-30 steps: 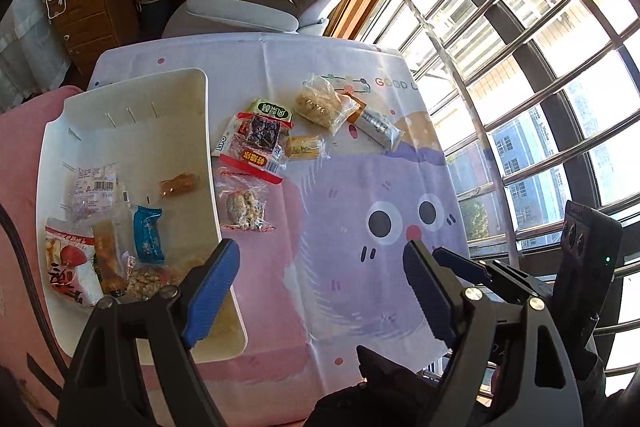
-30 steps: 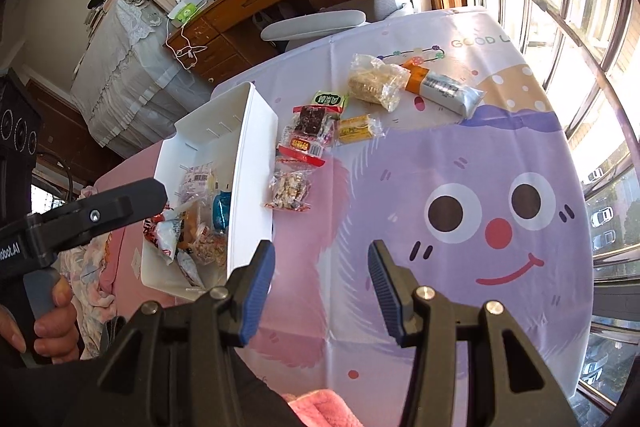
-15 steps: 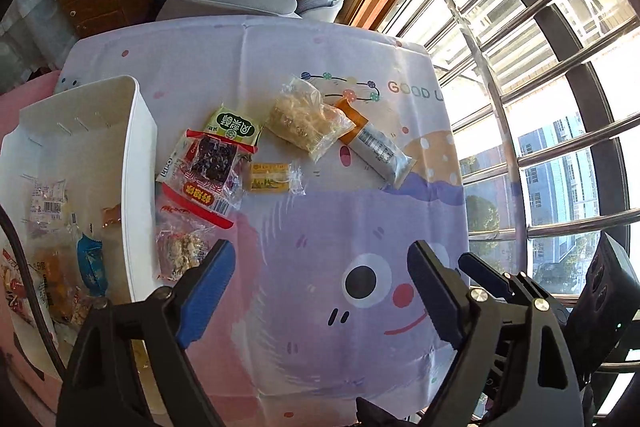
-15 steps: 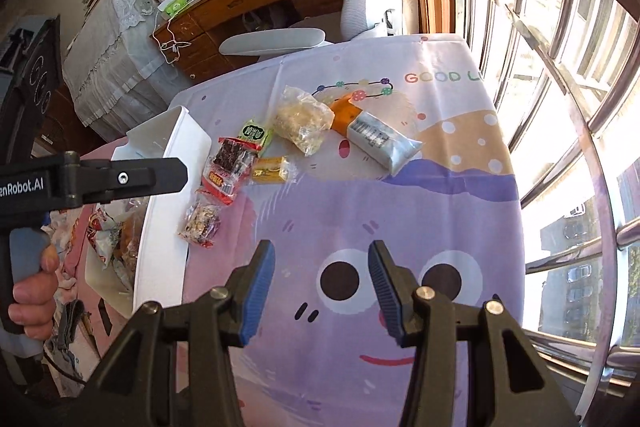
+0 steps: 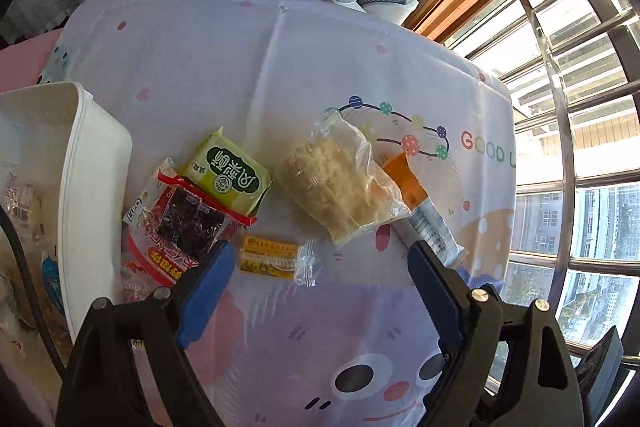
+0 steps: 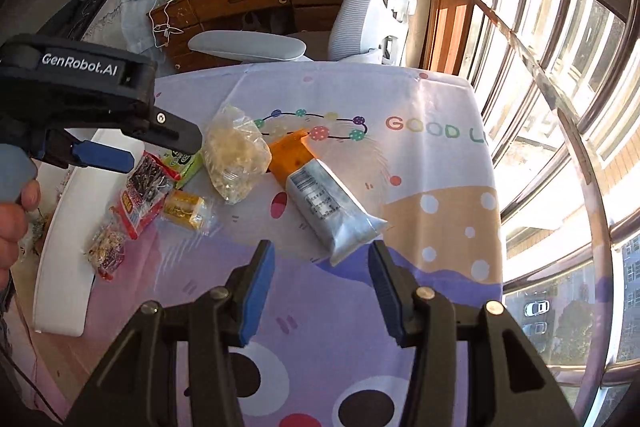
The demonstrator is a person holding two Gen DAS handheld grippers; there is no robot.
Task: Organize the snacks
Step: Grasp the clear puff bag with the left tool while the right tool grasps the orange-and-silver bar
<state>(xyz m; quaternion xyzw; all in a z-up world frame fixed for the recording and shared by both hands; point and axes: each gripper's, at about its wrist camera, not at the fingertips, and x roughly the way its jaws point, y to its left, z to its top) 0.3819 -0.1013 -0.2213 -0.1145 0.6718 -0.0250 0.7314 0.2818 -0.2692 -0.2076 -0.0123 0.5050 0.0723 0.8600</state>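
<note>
Loose snacks lie on the cartoon tablecloth: a green packet [image 5: 228, 171], a red seaweed packet [image 5: 180, 227], a clear bag of pale crisps [image 5: 336, 179], an orange and silver packet [image 5: 424, 219] and a small yellow packet [image 5: 268, 257]. My left gripper [image 5: 320, 250] hangs open just above the small yellow packet, gripping nothing. In the right wrist view the orange and silver packet [image 6: 328, 207] lies just beyond my right gripper [image 6: 320, 247], which is open and empty. The left gripper [image 6: 160, 151], held by a hand, hovers over the green and red packets.
A white bin [image 5: 96, 187] with several snacks inside stands at the left, its long wall [image 6: 64, 247] beside a nut packet [image 6: 106, 251]. A grey office chair [image 6: 248, 45] and wooden desk stand beyond the table. Barred windows run along the right.
Both grippers have come forward and down toward the loose snacks, which now look much larger. The white bin has slid to the left edge of both views. Both wrists rolled somewhat.
</note>
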